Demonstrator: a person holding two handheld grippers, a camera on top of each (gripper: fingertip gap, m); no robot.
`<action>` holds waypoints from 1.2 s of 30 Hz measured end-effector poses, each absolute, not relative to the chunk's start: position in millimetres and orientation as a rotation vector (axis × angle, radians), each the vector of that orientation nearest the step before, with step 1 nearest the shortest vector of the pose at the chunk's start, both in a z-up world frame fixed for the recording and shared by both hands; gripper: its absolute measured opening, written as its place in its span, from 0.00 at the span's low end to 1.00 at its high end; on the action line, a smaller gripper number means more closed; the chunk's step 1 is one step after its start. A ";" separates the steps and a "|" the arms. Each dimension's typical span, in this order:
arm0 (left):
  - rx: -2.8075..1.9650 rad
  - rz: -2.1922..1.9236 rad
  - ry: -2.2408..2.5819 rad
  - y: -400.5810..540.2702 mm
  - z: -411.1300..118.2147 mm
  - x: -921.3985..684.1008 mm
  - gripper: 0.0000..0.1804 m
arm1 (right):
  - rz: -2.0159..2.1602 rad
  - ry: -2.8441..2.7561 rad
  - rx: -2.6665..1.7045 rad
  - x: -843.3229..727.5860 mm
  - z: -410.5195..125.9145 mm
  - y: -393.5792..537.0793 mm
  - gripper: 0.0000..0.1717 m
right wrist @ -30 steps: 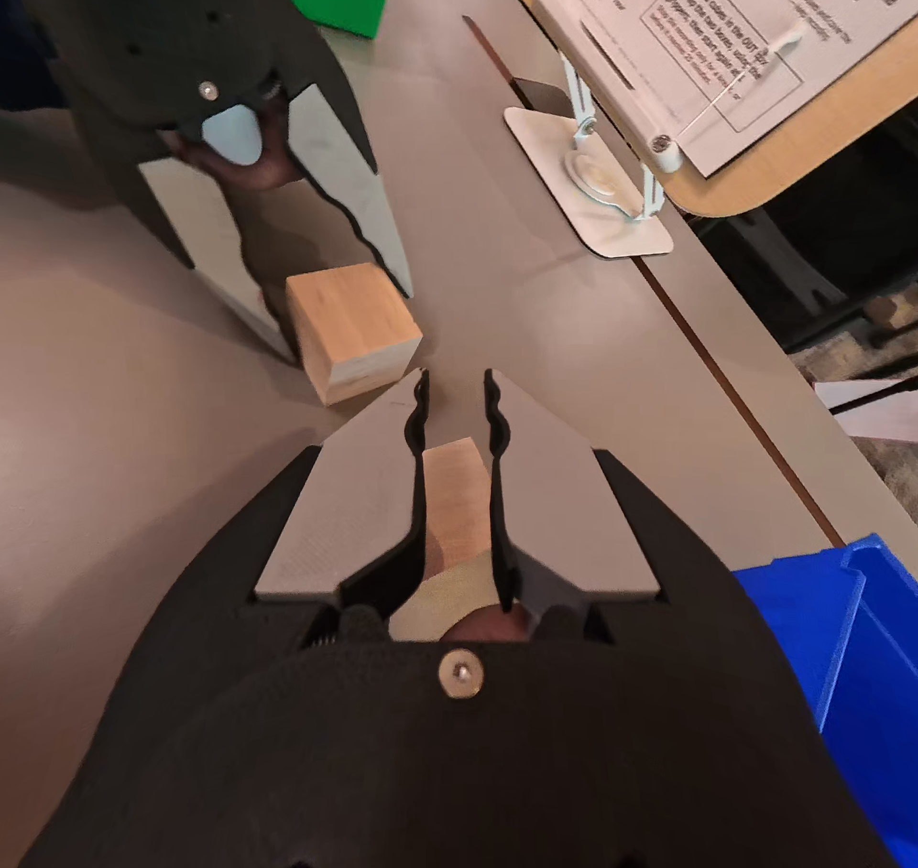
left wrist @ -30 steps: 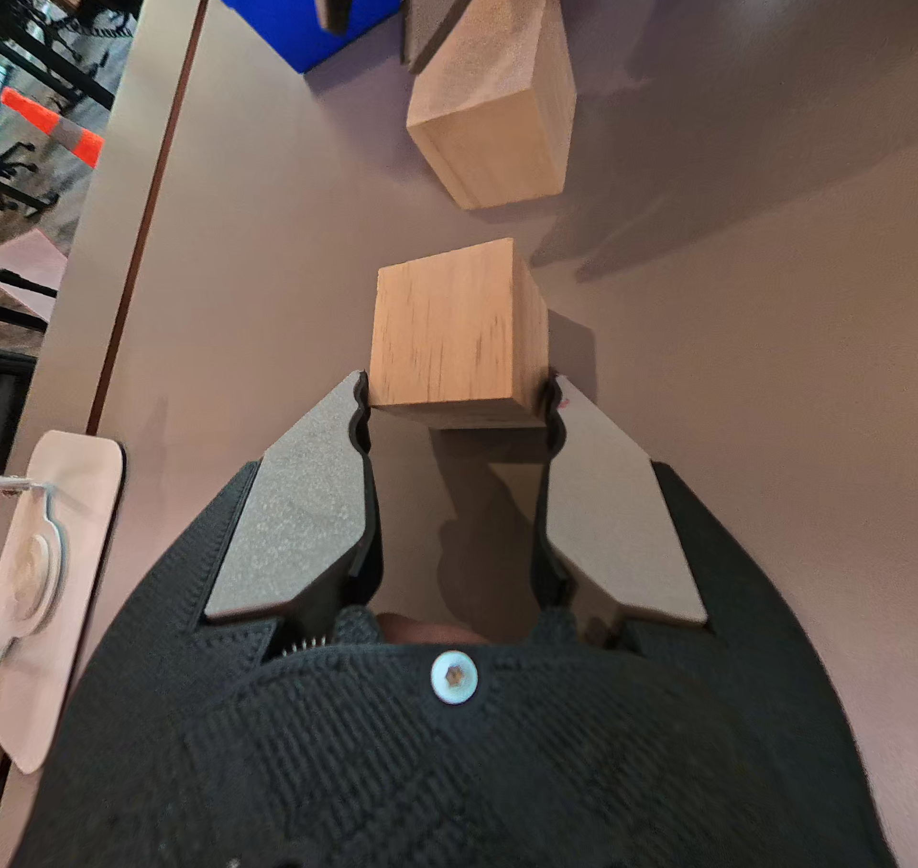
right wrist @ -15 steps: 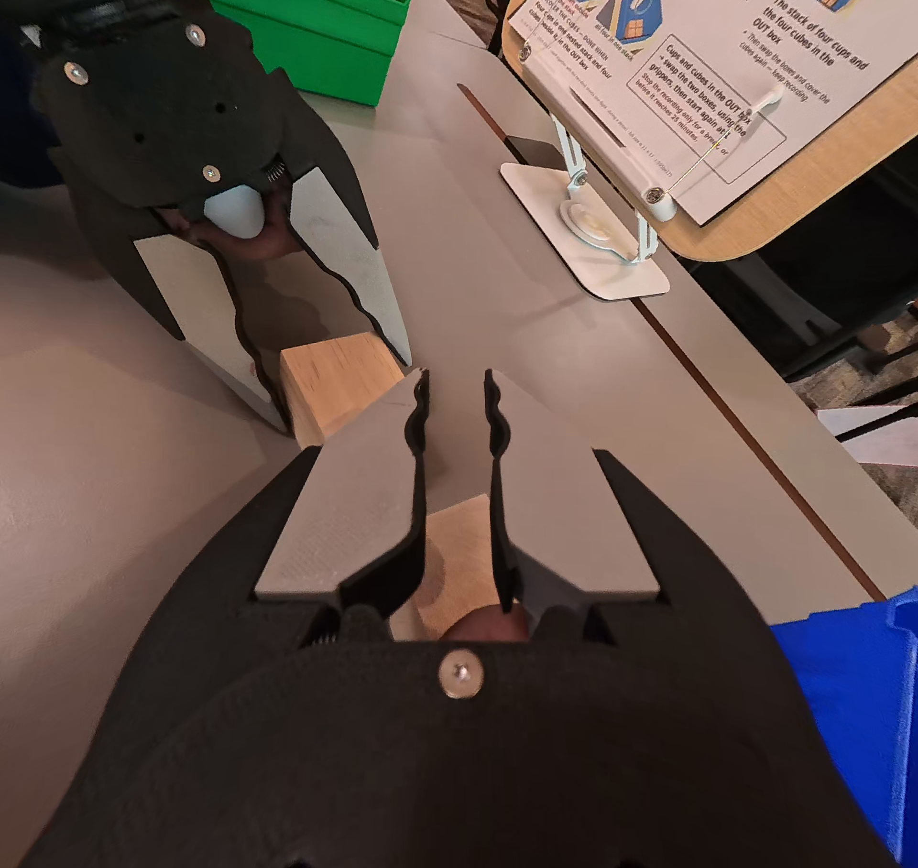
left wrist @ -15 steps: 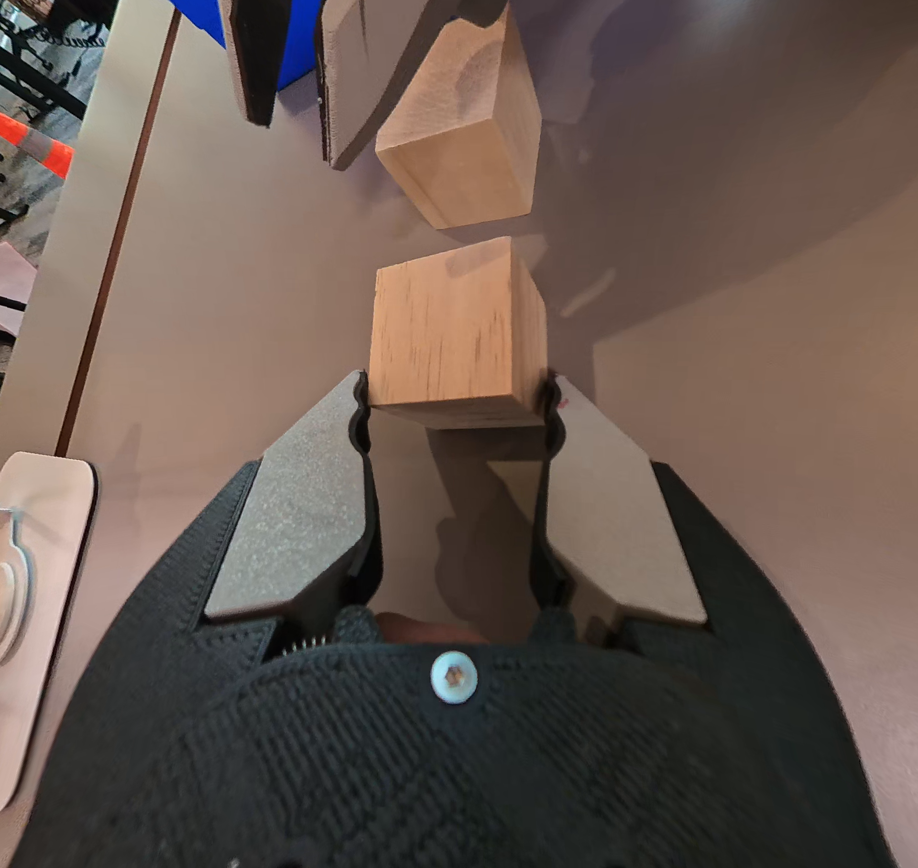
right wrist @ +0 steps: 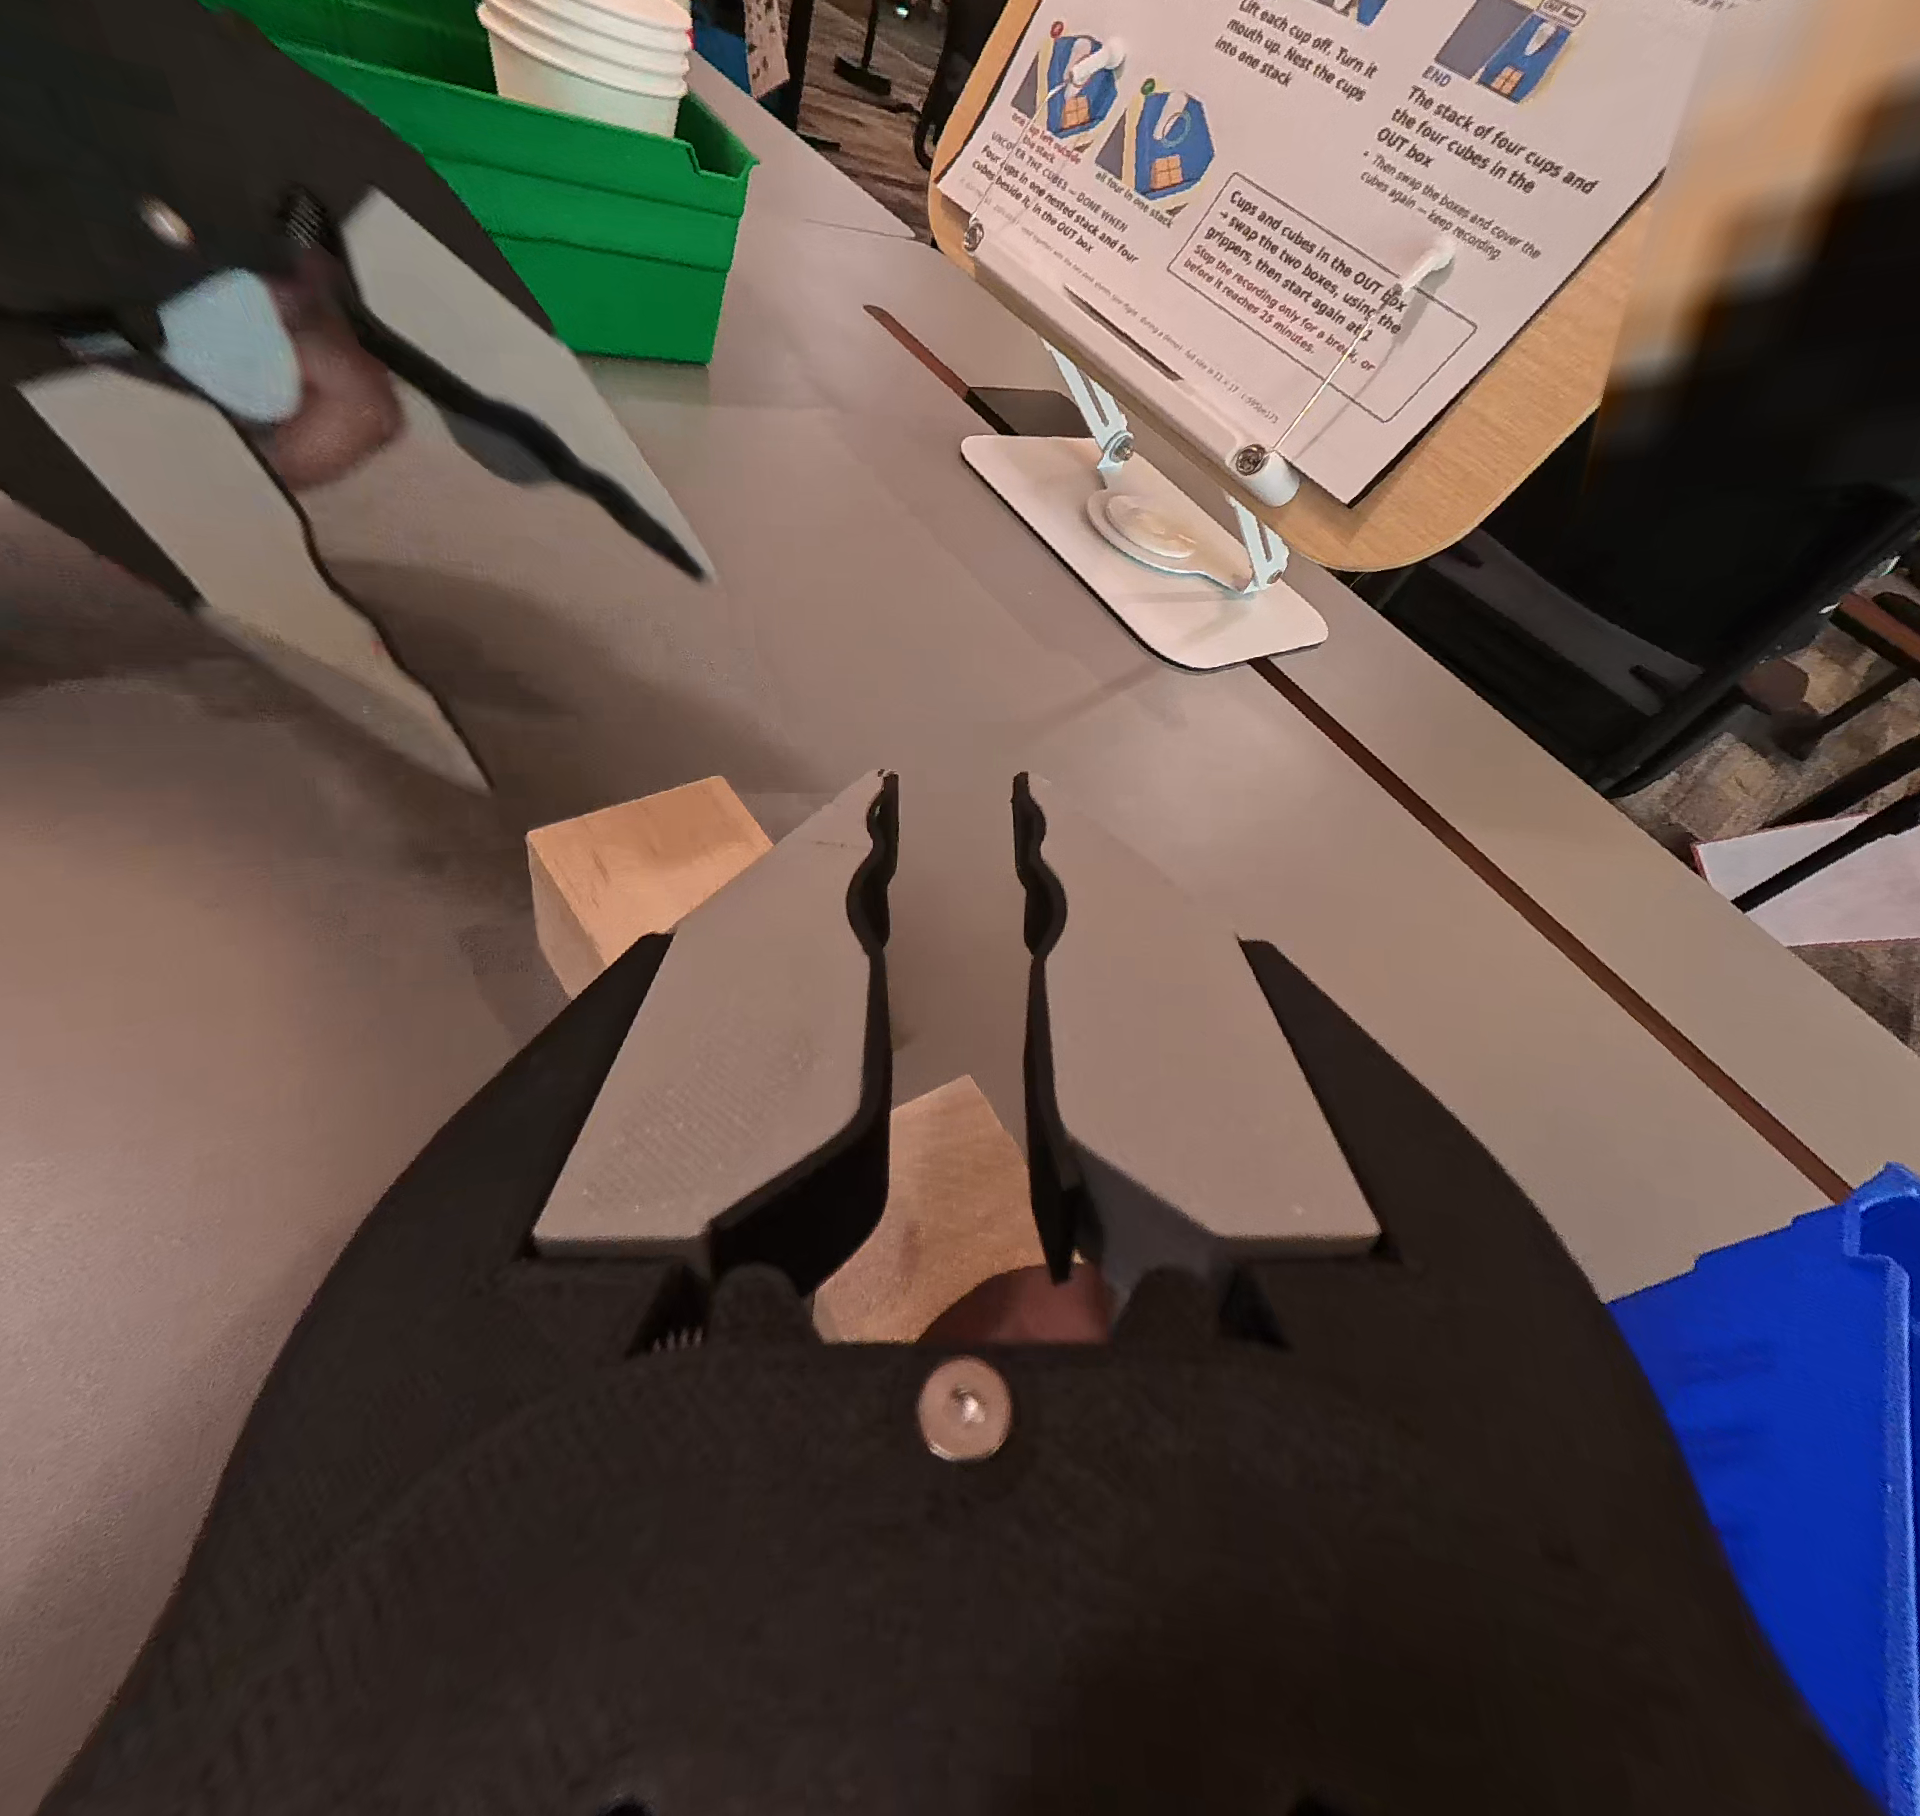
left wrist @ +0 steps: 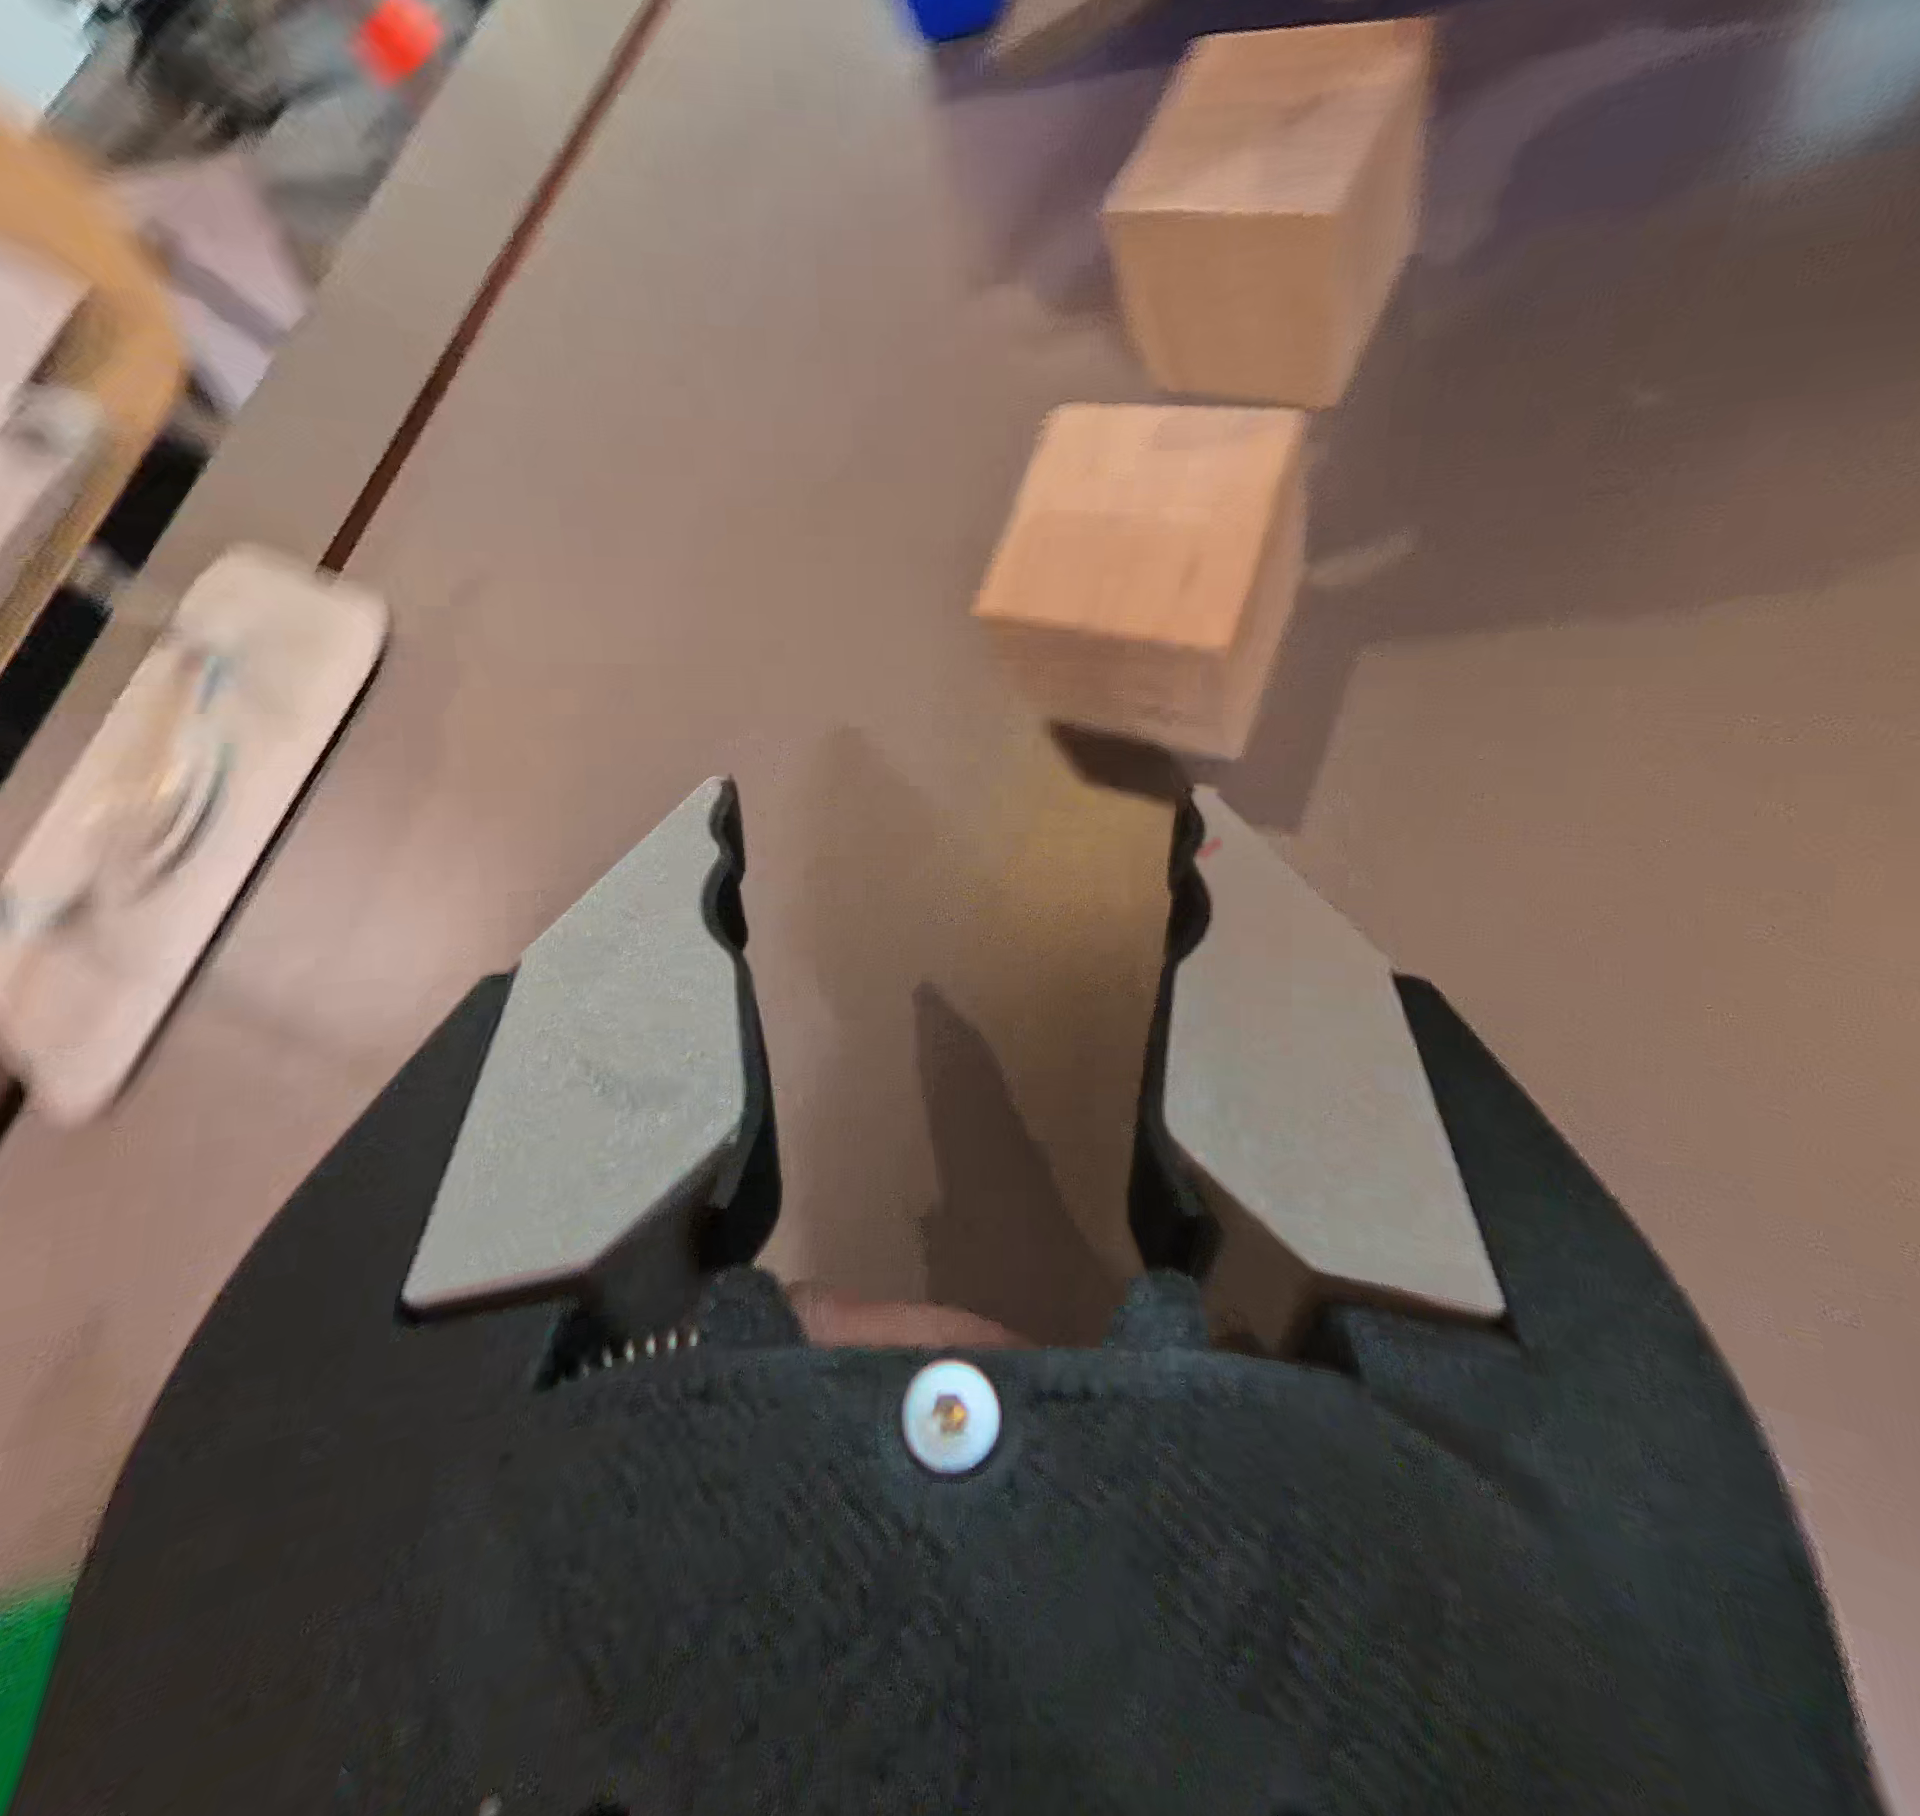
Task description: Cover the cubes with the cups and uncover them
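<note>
Two wooden cubes stand on the grey table (left wrist: pixel 727 416). In the left wrist view the near cube (left wrist: pixel 1143 571) is just beyond my left gripper (left wrist: pixel 956 810), which is open and empty; neither pad touches it. The far cube (left wrist: pixel 1257 208) stands behind it. In the right wrist view my right gripper (right wrist: pixel 951 790) has its fingers a little apart with nothing between the tips. One cube (right wrist: pixel 935 1205) lies on the table beneath it, the other cube (right wrist: pixel 634 873) to its left. The left gripper (right wrist: pixel 582 675) hovers open above that cube. A stack of white cups (right wrist: pixel 582 31) stands in a green bin (right wrist: pixel 623 208).
An instruction board (right wrist: pixel 1299 156) on a white stand base (right wrist: pixel 1143 561) is at the table's far side; the base shows blurred in the left wrist view (left wrist: pixel 177 810). A blue bin (right wrist: pixel 1766 1454) is at the right. A dark seam (right wrist: pixel 1558 945) runs along the table. The near cube (left wrist: pixel 1143 571) lies around 4 centimeters away from my left fingertips.
My left gripper opened, let go of the near cube and drew back from it; the cube stays on the table. My right gripper rose a little, still narrowly apart and empty.
</note>
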State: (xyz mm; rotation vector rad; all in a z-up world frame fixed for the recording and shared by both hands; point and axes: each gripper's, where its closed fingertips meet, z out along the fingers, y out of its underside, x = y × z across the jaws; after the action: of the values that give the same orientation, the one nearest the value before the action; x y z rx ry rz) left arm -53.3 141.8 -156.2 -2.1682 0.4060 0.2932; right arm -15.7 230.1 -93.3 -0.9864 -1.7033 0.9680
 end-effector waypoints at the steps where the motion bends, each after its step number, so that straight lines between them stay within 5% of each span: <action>1: -2.167 0.335 0.254 127.3 -144.4 -67.3 0.45 | 0.977 -1.693 -0.991 -16.0 -91.8 230.5 0.11; 8: -1.693 0.593 -0.600 -35.9 -15.0 -188.3 0.34 | 1.015 -1.623 -1.020 -18.0 -80.3 231.4 0.12; 14: -1.900 0.494 -1.003 -111.0 -80.4 -297.0 0.42 | 1.035 -1.602 -1.002 -16.9 -72.7 226.4 0.12; 19: -2.166 0.483 -1.072 -112.9 -154.3 -310.1 0.45 | 1.021 -1.608 -1.005 -16.8 -74.6 227.1 0.12; 25: -2.321 0.506 -1.027 -112.9 -171.3 -316.6 0.32 | 1.032 -1.601 -1.016 -16.2 -73.9 229.5 0.12; 36: -1.945 0.696 -0.476 -59.4 -26.0 -256.1 0.32 | 0.990 -1.615 -0.986 -19.0 -76.5 225.1 0.12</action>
State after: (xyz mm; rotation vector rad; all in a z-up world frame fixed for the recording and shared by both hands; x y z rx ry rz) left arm -256.1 -59.4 -26.0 -1.9453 -0.4765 0.6964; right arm -19.0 225.1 -76.5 -0.9864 -1.6153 0.9905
